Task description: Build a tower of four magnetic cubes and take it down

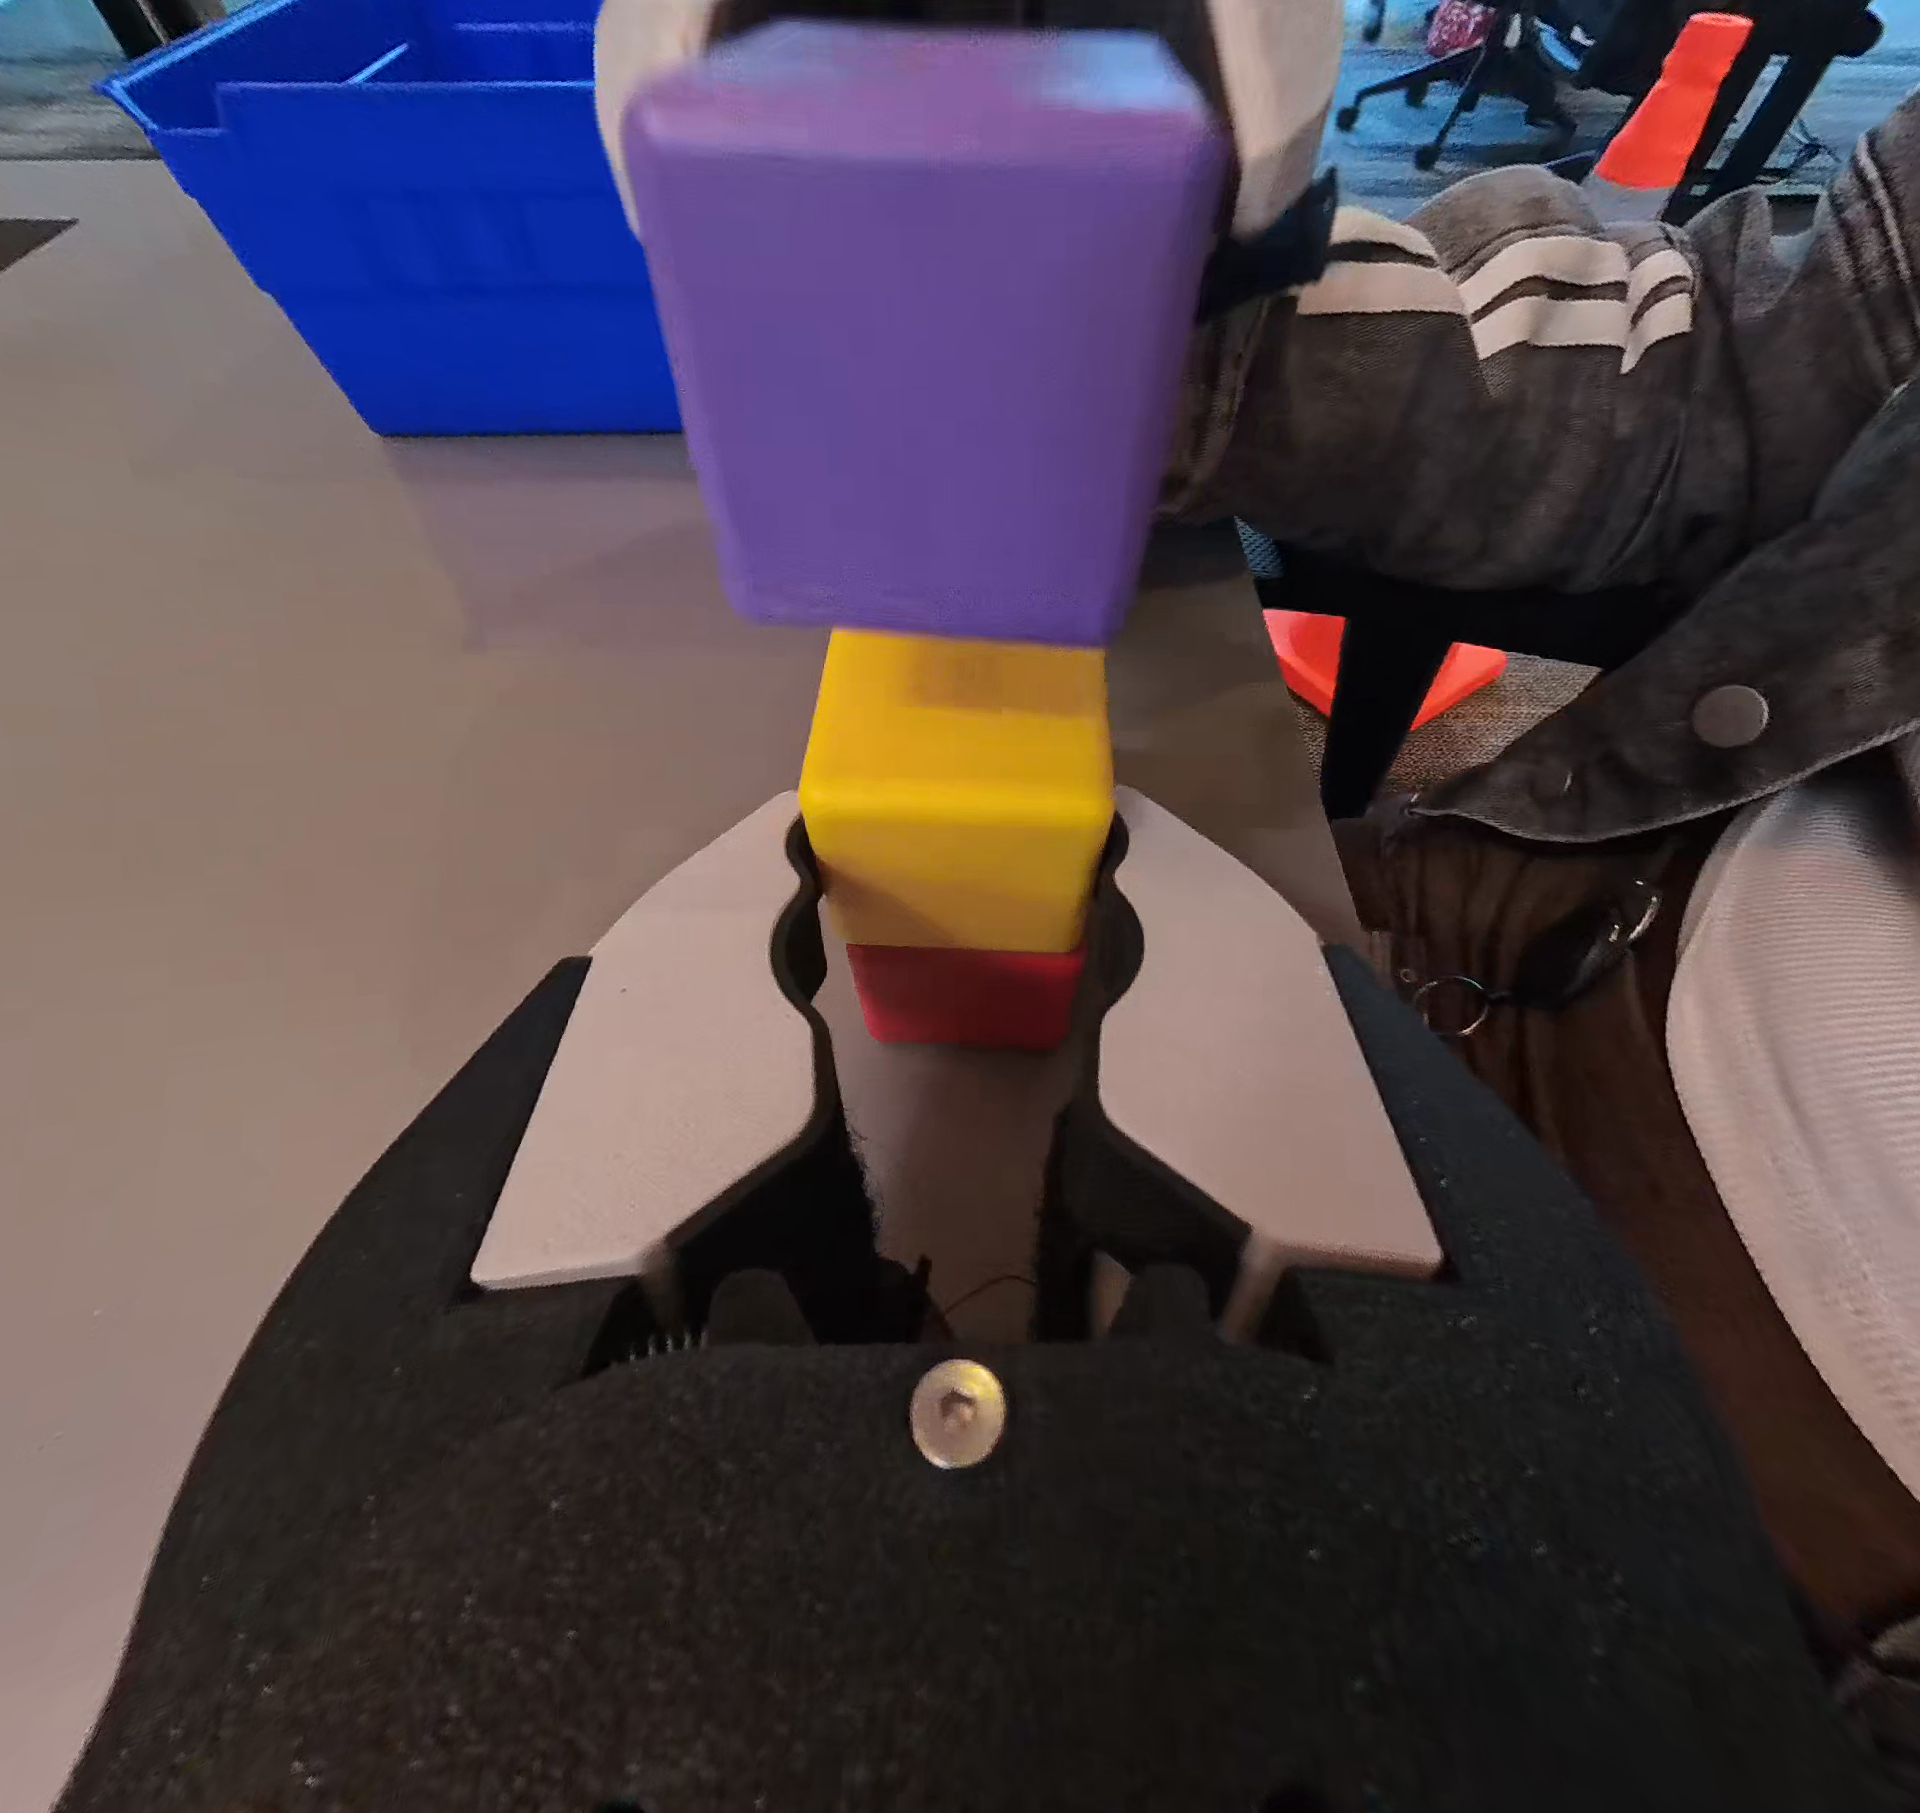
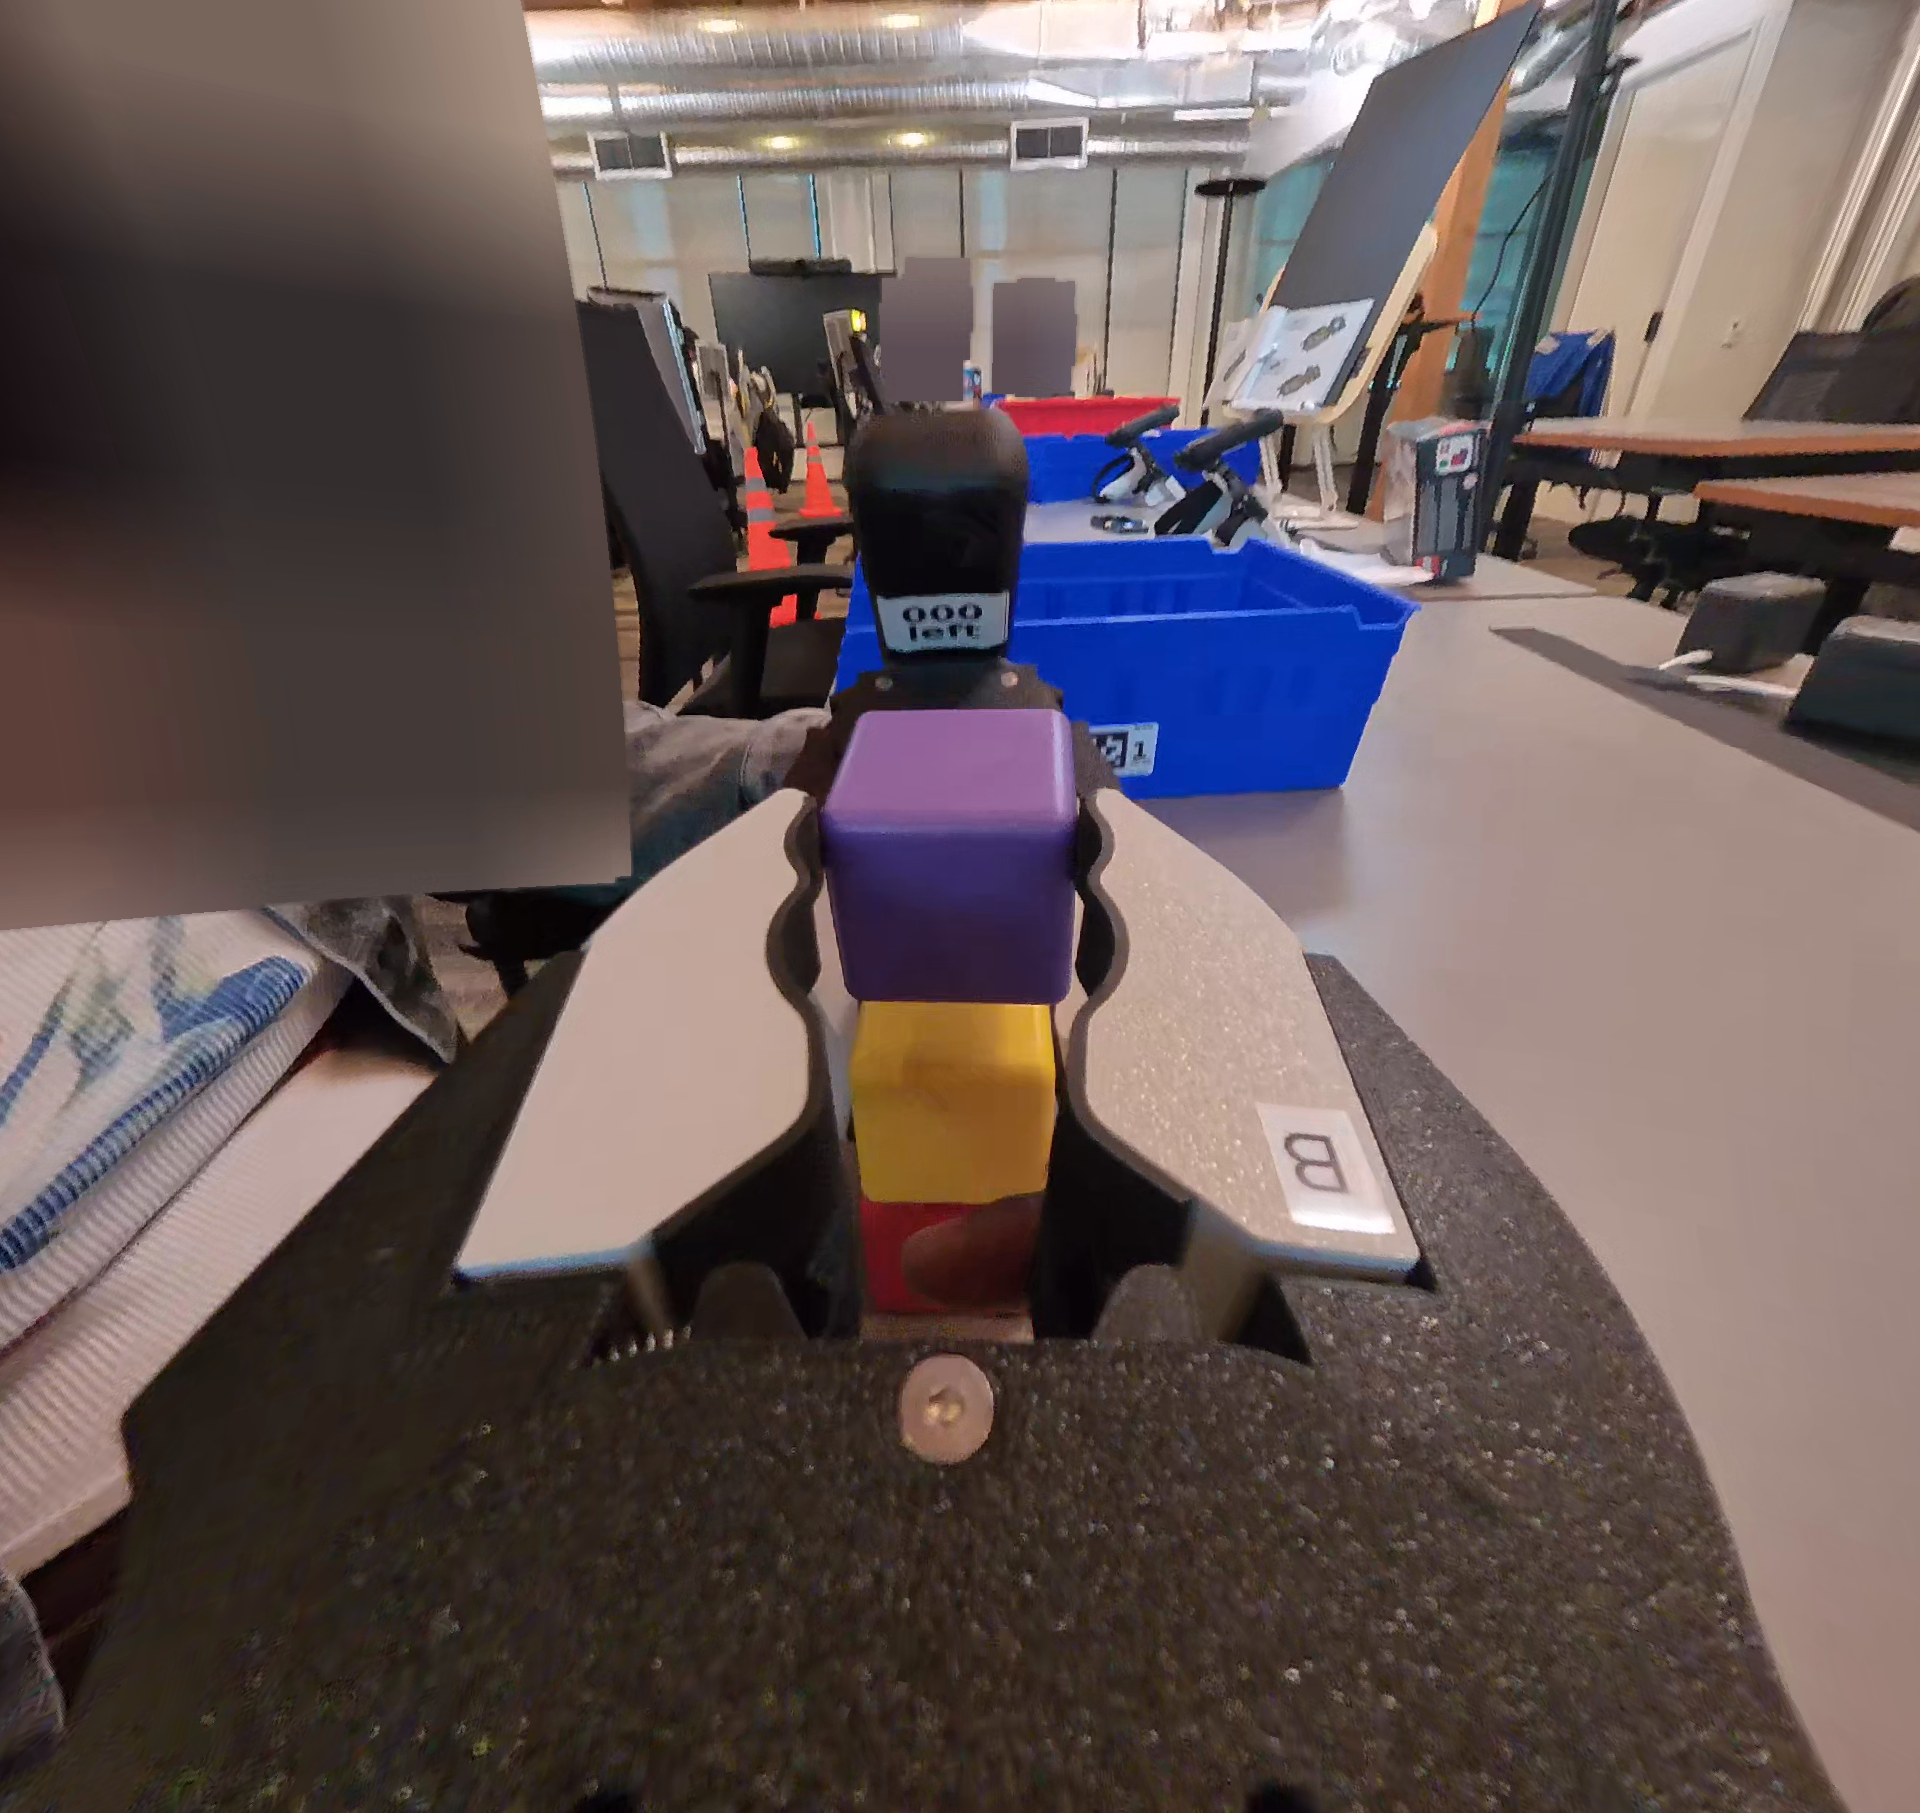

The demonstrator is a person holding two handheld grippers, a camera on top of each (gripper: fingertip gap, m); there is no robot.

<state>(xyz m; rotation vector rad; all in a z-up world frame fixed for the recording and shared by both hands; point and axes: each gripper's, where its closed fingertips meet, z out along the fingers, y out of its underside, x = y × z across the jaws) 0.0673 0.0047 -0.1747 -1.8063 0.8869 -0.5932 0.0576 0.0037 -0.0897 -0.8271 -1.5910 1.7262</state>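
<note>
- Left gripper (image 1: pixel 961 854), frame centre: we find it pinching the yellow cube (image 1: pixel 951 787).
- Right gripper (image 2: pixel 951 864), frame centre: we find it pinching the purple cube (image 2: pixel 951 854).

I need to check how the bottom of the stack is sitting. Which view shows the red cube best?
The left wrist view: the red cube shows its front face under the yellow cube, between the left gripper fingers. In the right wrist view the red cube lies deep between the right gripper's fingers, shadowed, partly hidden.
</note>
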